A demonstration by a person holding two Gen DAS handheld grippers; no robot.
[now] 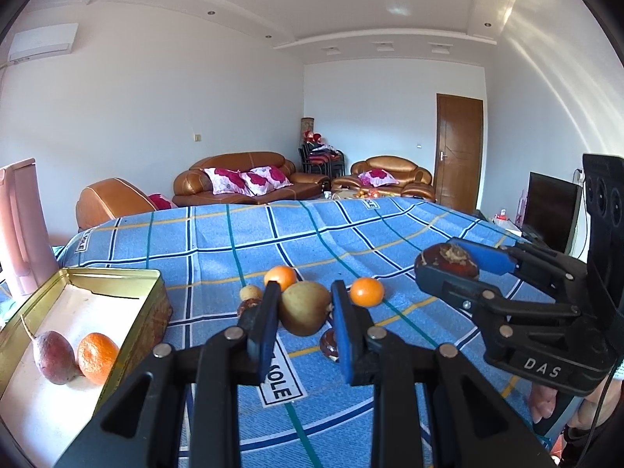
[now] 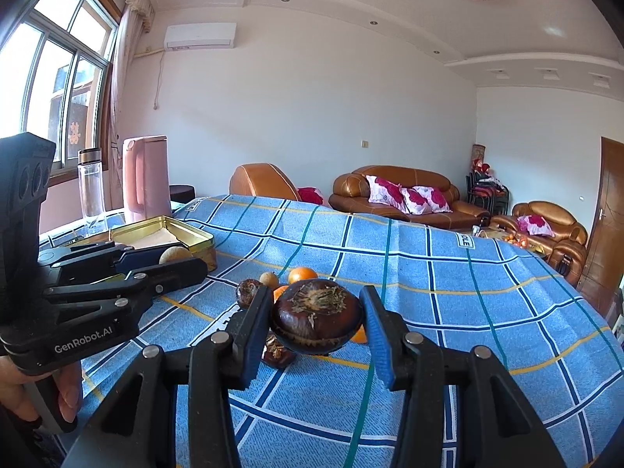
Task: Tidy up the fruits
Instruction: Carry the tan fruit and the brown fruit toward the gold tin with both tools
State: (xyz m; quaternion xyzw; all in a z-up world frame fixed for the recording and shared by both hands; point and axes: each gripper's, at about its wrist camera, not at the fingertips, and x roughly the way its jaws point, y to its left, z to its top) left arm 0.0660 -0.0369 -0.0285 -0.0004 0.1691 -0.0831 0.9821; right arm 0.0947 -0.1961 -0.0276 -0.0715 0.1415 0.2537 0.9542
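A tabletop (image 1: 390, 234) covered with a blue checked cloth is seen from both wrist cameras, and a gold-coloured tin (image 1: 128, 304) stands open at its left end; this tin serves as the landmark for what follows.

Inside the tin, a reddish-purple fruit (image 1: 54, 357) with a thin stalk and an orange (image 1: 97, 358) are lying side by side, touching, on the pale floor of the tin.

To the right of the tin, the left hand-held gripper (image 1: 304, 312) is closed narrowly on a yellow-brown pear-like fruit (image 1: 304, 308), which is pressed between its blue pads and held clear of the cloth. Farther right of the tin, the right hand-held gripper (image 2: 316, 319) is clamped on a dark brown water chestnut (image 2: 316, 318), its rough tufted top turned toward the right wrist camera. In the left wrist view the same chestnut (image 1: 448, 261) is seen gripped above the cloth.

Loose fruit is scattered on the cloth to the right of the tin: two small oranges (image 1: 281, 277) (image 1: 366, 291), a small pale round fruit (image 1: 250, 292), and dark chestnuts (image 1: 247, 306) (image 1: 329, 345) partly hidden behind the left fingers.

Behind the tin, a pink jug (image 2: 146, 179) and a clear bottle (image 2: 91, 187) are standing near the window. Part of a person's hand (image 2: 35, 394) is seen around the left gripper's handle.
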